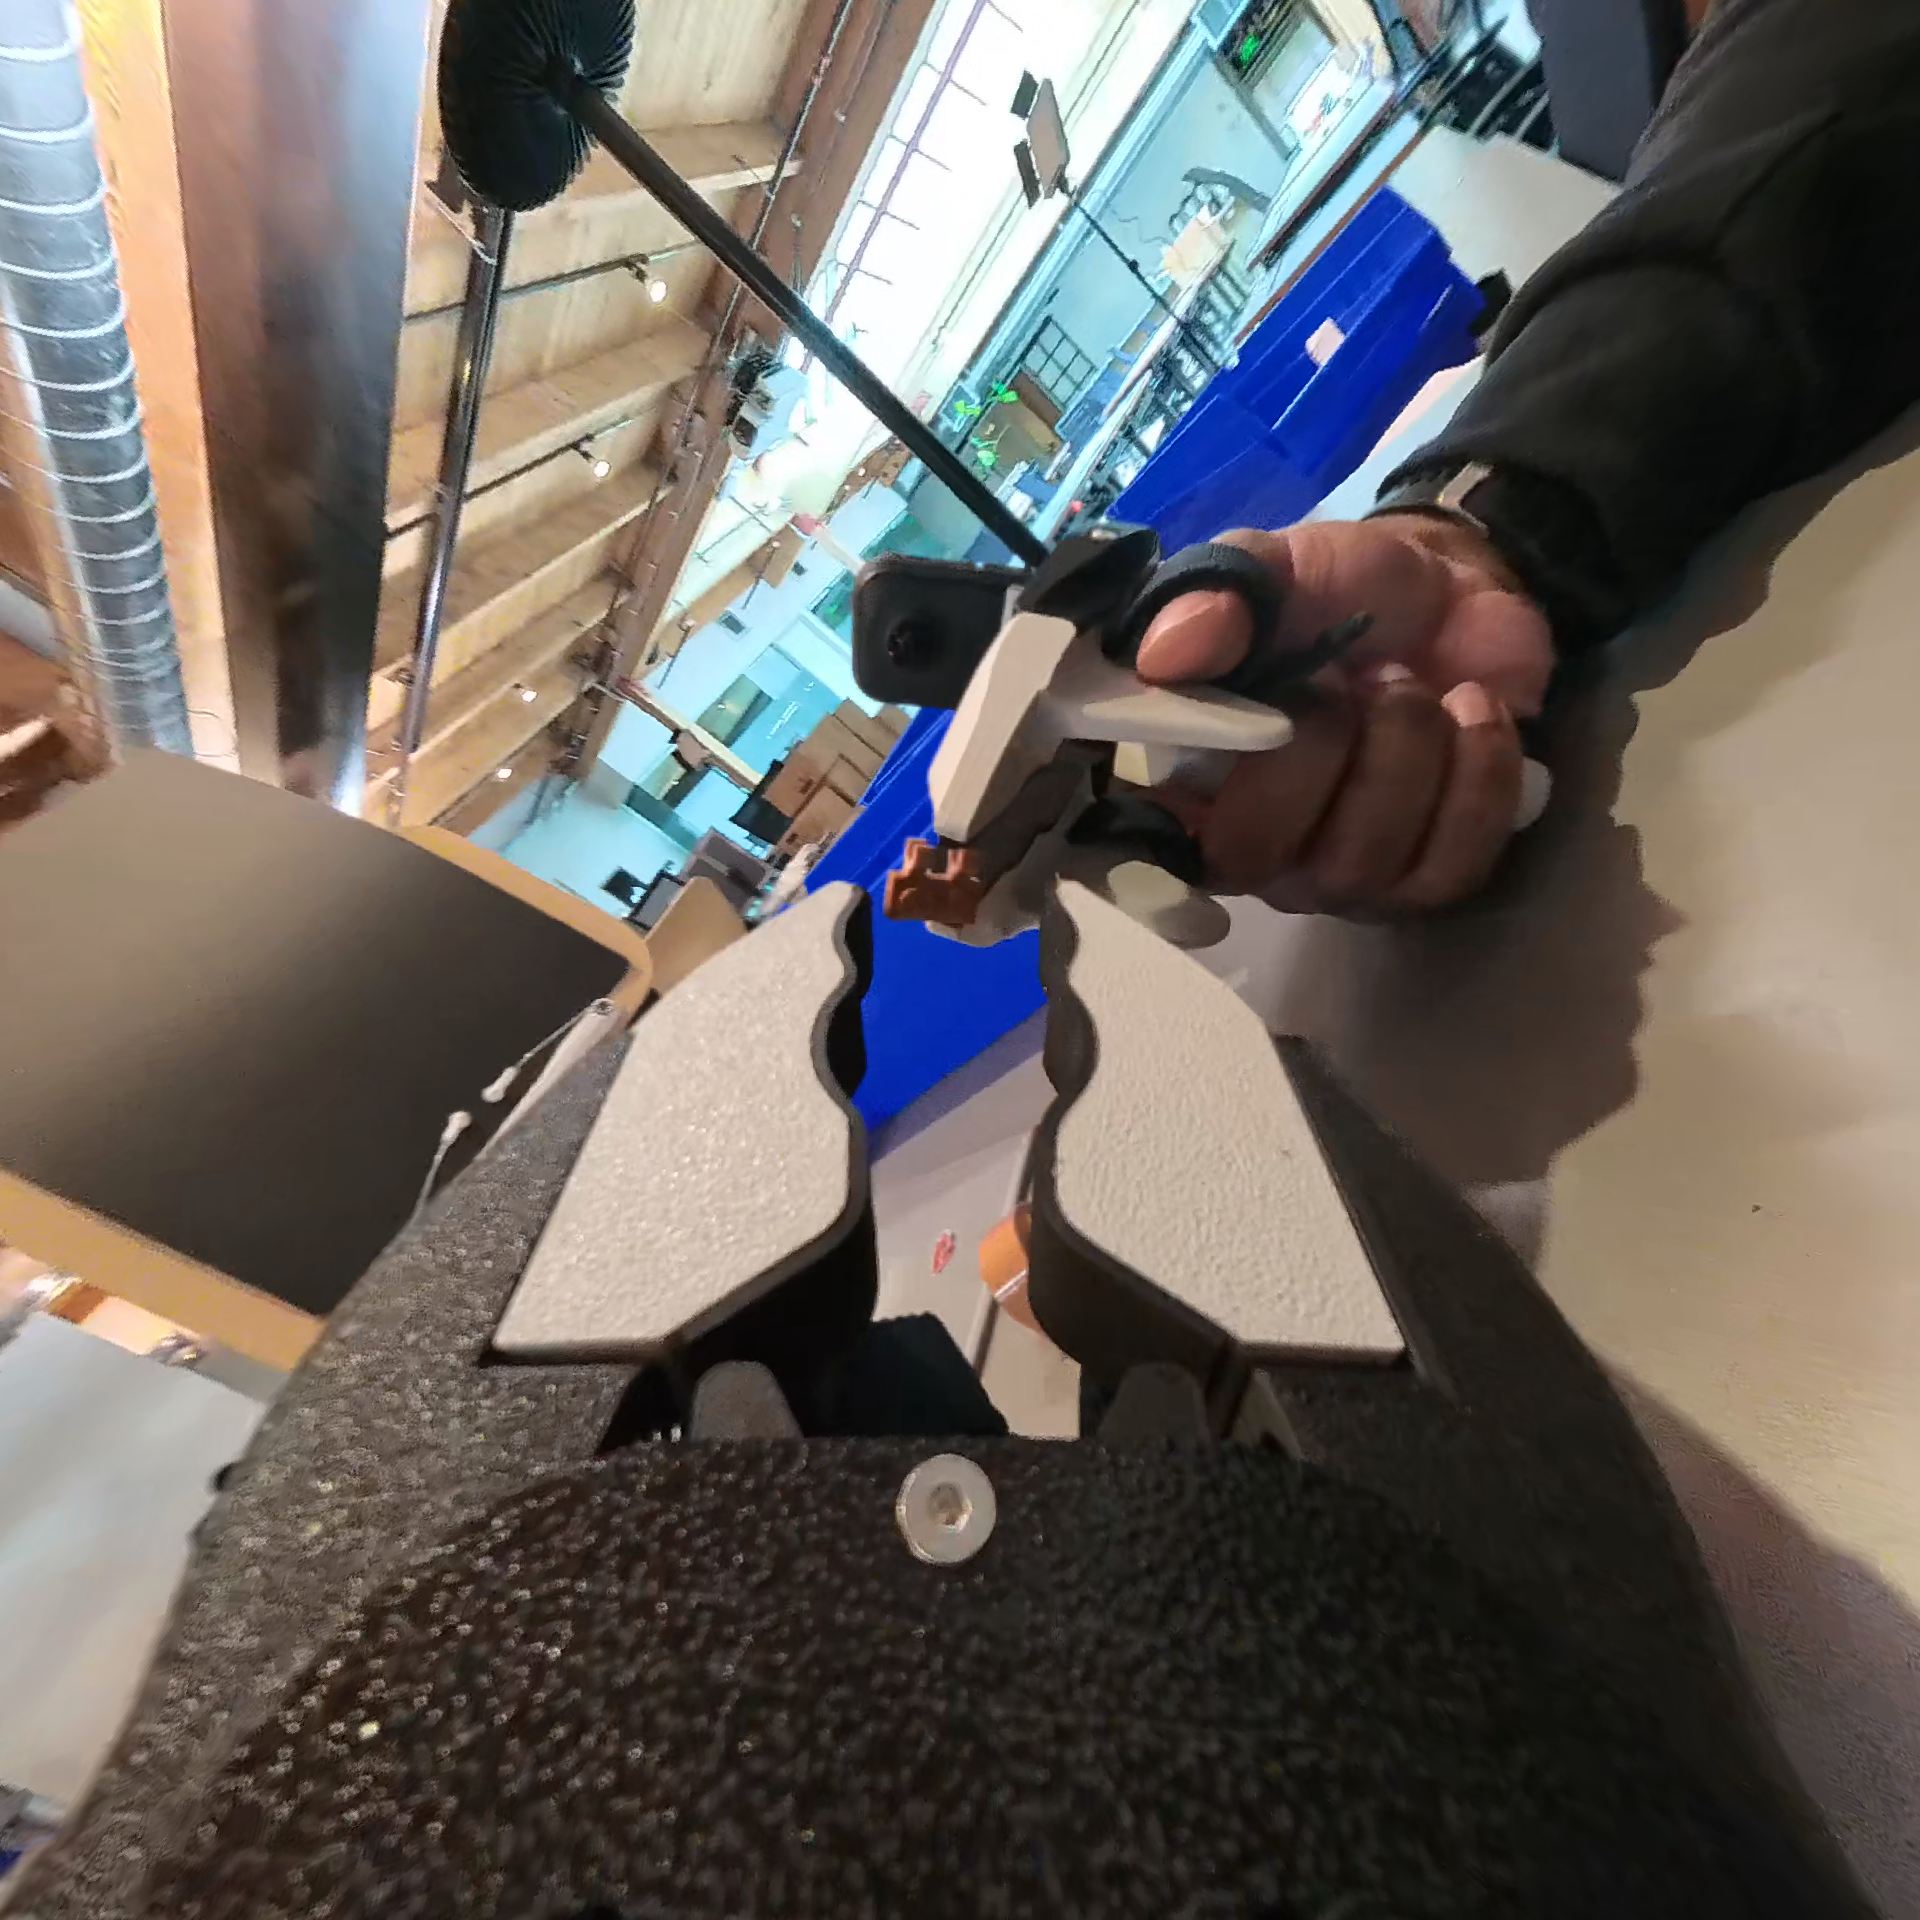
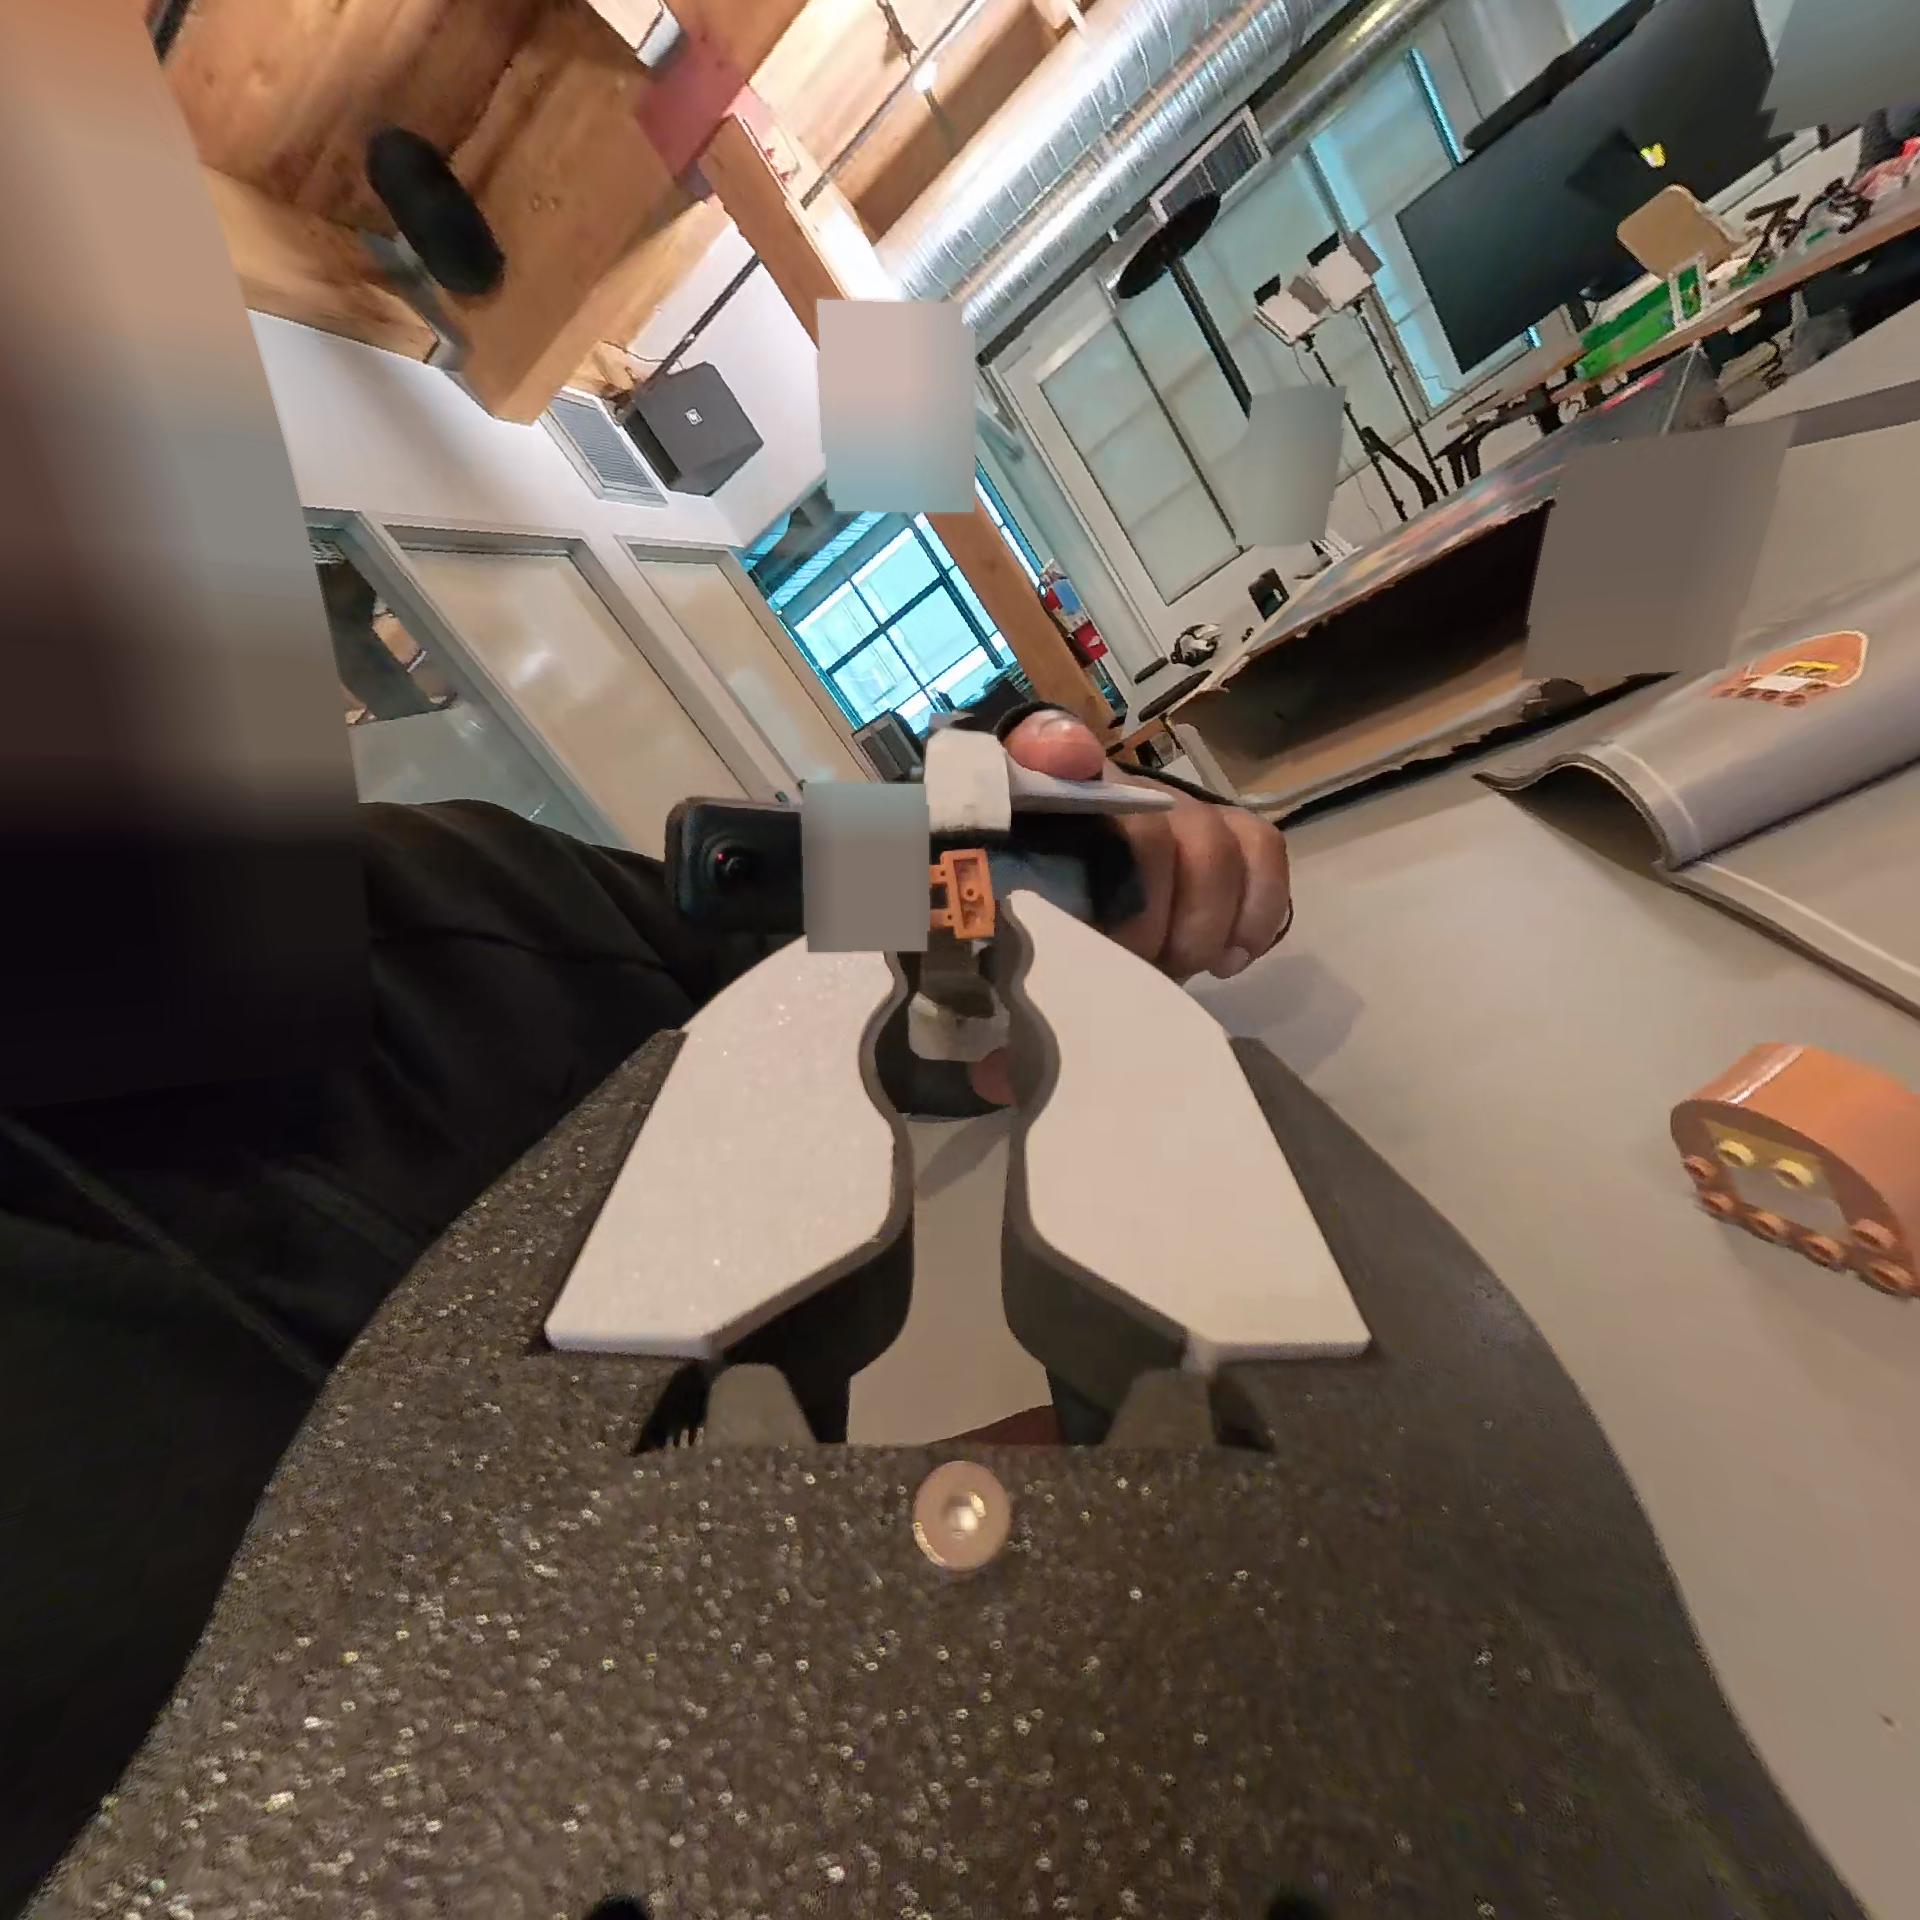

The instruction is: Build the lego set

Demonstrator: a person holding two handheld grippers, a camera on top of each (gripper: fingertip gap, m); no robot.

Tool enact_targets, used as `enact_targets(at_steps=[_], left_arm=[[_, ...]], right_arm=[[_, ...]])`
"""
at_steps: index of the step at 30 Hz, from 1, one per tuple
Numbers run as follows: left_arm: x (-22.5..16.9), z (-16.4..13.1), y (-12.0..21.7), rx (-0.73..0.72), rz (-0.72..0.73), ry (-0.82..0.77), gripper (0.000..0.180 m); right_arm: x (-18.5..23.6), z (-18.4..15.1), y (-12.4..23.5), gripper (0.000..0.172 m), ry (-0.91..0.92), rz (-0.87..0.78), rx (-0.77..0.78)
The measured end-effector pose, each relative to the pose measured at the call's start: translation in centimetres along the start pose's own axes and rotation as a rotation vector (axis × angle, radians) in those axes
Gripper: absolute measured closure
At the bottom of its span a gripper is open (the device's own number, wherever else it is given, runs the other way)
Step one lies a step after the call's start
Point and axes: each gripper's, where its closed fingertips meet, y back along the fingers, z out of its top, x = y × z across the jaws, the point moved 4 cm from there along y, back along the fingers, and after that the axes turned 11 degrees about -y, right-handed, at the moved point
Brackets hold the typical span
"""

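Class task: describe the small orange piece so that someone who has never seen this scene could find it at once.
Start at the grey table, then find the right gripper above it. Pinched at its fingertips is a small orange piece, boxy with notched edges. Unlike the larger brown rounded block lying on the table, it is tiny and held in the air.
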Motion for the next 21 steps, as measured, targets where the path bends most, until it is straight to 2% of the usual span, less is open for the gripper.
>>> enact_targets(at_steps=[5,9,13,17,21], left_arm=[[0.3,0.0,0.1,0.017,0.051,-0.029,0.162],[0.2,0.1,0.3,0.010,0.034,-0.010,0.164],[0.3,0.1,0.4,-0.008,-0.004,0.099,0.164],[0.9,-0.1,0.5,-0.047,-0.010,0.249,0.164],[1.5,-0.9,0.4,-0.008,-0.005,0.316,0.164]], right_arm=[[-0.1,-0.2,-0.3,0.159,-0.021,0.009,-0.005],[-0.1,-0.4,-0.5,0.159,-0.028,0.010,0.002],[-0.3,-0.3,-0.2,0.152,-0.014,-0.022,-0.032],[-0.2,0.7,0.9,0.152,0.010,-0.043,-0.145],[-0.2,1.1,1.7,0.151,0.068,-0.113,-0.193]])
